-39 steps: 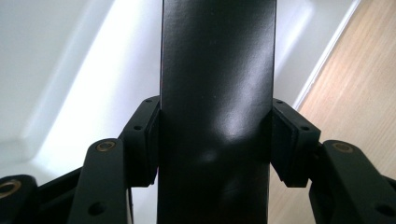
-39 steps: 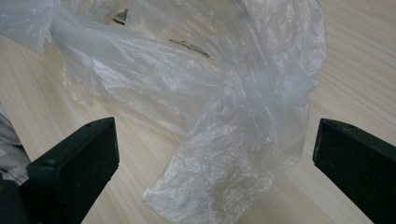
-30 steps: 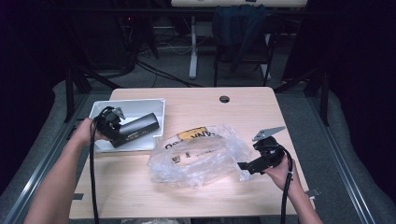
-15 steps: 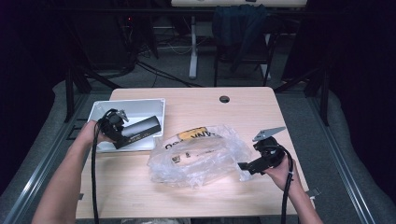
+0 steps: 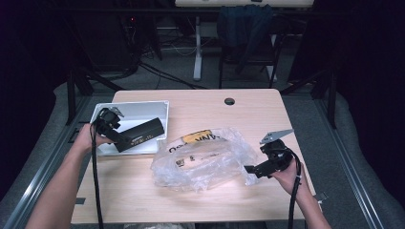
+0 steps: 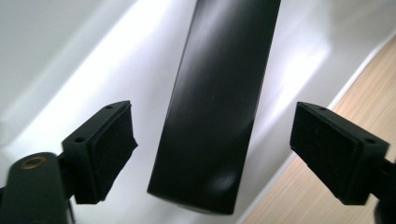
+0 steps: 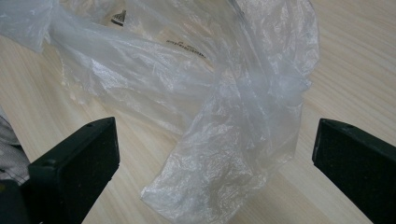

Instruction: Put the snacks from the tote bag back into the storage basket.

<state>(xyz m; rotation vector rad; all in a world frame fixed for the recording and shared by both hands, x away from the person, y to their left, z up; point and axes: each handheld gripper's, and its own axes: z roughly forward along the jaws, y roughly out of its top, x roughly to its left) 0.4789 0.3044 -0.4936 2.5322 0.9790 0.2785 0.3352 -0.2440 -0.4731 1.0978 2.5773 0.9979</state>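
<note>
Crinkled clear plastic takes the middle of the wooden table (image 5: 200,205) in the high view: a plastic bag (image 5: 203,160) lying slack, with a yellow label and some small parts dimly visible through it. To the bag's left sits a white tray (image 5: 136,112), and over the tray the left gripper (image 5: 125,139) hovers at the near end of a black bar-shaped device (image 5: 143,134) that rests slantwise in it. To the bag's right, the right gripper (image 5: 248,169) sits just at the bag's edge, probably placed to pinch the film and keep the bag steady (or pull it open). What the small parts inside the bag are is too faint to tell, and the room beyond the table is dark.

From the left gripper view, the black bar-shaped device (image 6: 217,107) lies glossy on the white tray (image 6: 70,60), between the wide-apart jaws of the left gripper (image 6: 212,154). Neither pad touches it, so nothing is gripped. The device's far end runs off the top of the picture.

From the right gripper view, a twisted fold of the plastic bag (image 7: 224,140) lies on the table (image 7: 355,60) between the spread jaws of the right gripper (image 7: 215,168), which hold nothing. Tiny print on the film is unreadable.
</note>
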